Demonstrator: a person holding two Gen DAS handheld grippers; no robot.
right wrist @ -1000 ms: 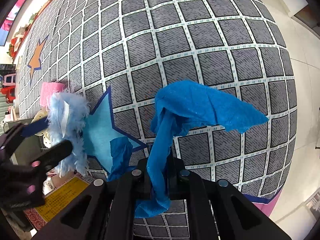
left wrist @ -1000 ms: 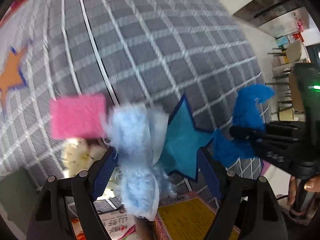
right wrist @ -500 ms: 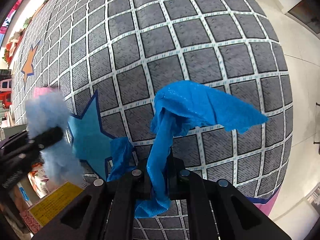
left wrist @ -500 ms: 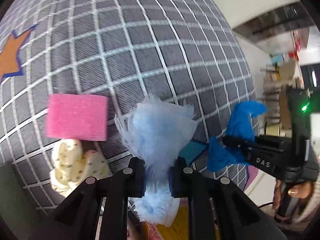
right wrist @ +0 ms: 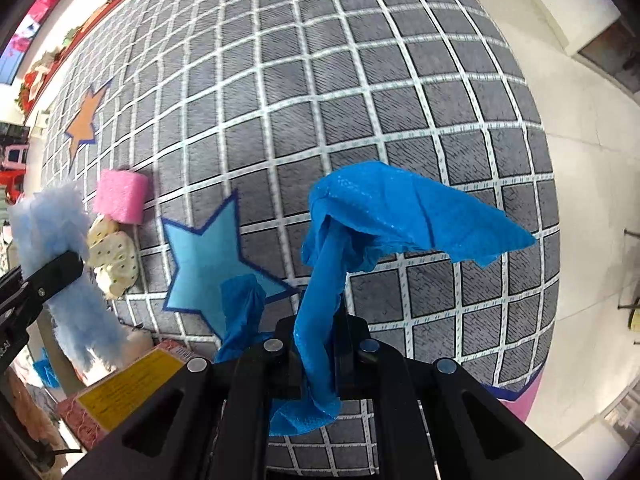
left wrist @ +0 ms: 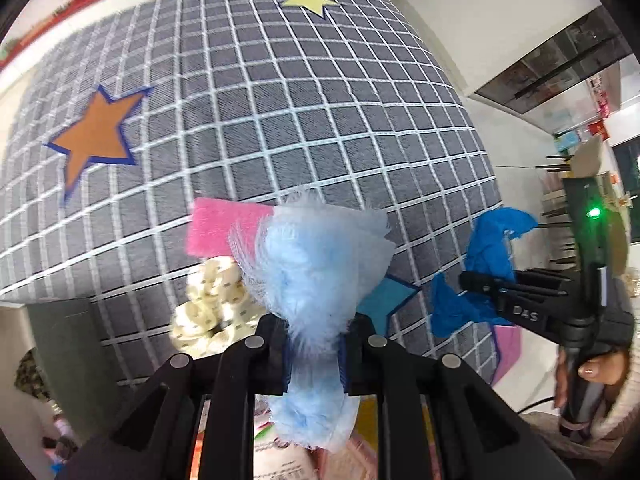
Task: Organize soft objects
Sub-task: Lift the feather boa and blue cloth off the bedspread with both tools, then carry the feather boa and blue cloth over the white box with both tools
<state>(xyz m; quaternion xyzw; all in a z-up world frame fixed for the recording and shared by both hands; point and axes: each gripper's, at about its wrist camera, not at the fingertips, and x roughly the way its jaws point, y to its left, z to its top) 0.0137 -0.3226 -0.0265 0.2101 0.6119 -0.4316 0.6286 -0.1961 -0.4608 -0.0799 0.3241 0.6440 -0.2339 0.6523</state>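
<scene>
Close in, the left gripper [left wrist: 314,354] is clamped tight on the pale blue fluffy cloth [left wrist: 310,272], which bunches above the jaws and trails below them, clear of the rug. The right gripper [right wrist: 318,360] is likewise pinched shut on the blue cloth [right wrist: 400,212], one flap spread above the jaws and a tail hanging under them. Both pieces look lifted and ready to carry, so the step in hand seems to be transport to wherever they are sorted. To do it well, keep both grips firm and the two hands apart, so the dangling tails do not tangle or snag on the yellow-labelled box [right wrist: 128,390] near the rug's edge. Just beyond, the cream dotted cloth [left wrist: 208,304] lies crumpled on the grey checked rug [left wrist: 320,120], touching the pink sponge [left wrist: 224,228] behind it; both still wait. Carry high enough that the trailing fluff does not drag across them. Farther off, the rug is bare except for its printed stars.
</scene>
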